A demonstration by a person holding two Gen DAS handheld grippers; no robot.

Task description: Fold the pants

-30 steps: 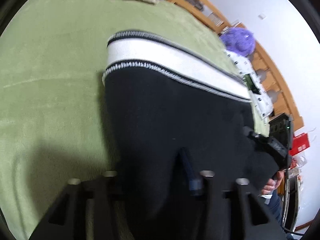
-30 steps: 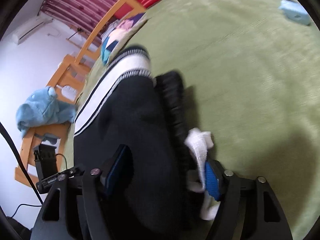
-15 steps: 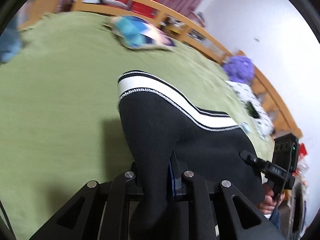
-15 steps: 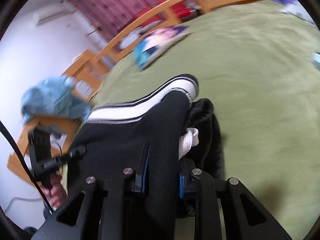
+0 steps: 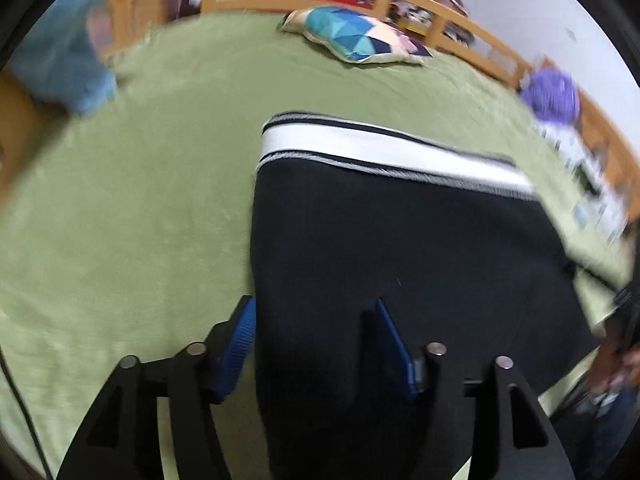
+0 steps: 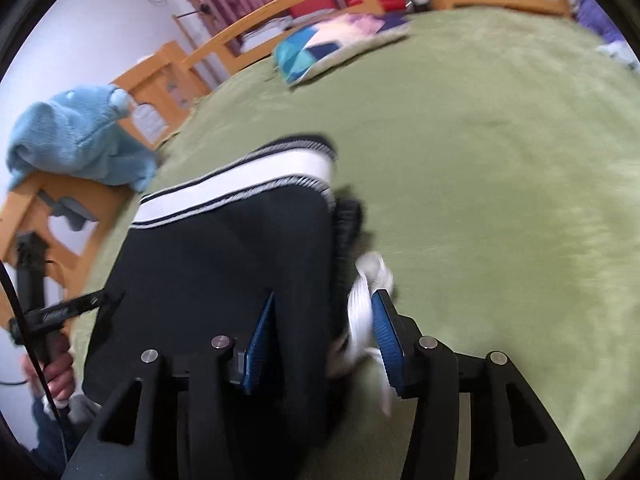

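Spreading across nearly the whole view, a green bed (image 5: 120, 208), edged from 10 to 2 o'clock by an orange wooden rail (image 6: 280, 28). Lying flat on the bed, folded black pants (image 5: 400, 248), filling the centre and running down to 6 o'clock, with the white, black-edged waistband (image 5: 380, 148) sitting at about 12 o'clock of the fabric. Resting at 9 o'clock in the right wrist view, a blue plush toy (image 6: 76, 136); sitting at 12 o'clock near the rail, a patterned cushion (image 5: 360, 38); blurring at 2 o'clock, a purple fluffy thing (image 5: 550, 94). Poking out at the right edge of the pants, a white drawstring (image 6: 366, 300). Straddling the left edge of the pants, the left gripper (image 5: 316, 336), fingers having just been opening, now about half apart, pads clear of the cloth. Straddling the right edge and the drawstring, the right gripper (image 6: 324, 332), fingers likewise just opened partway, gripping nothing, though touching the drawstring or not cannot be told.
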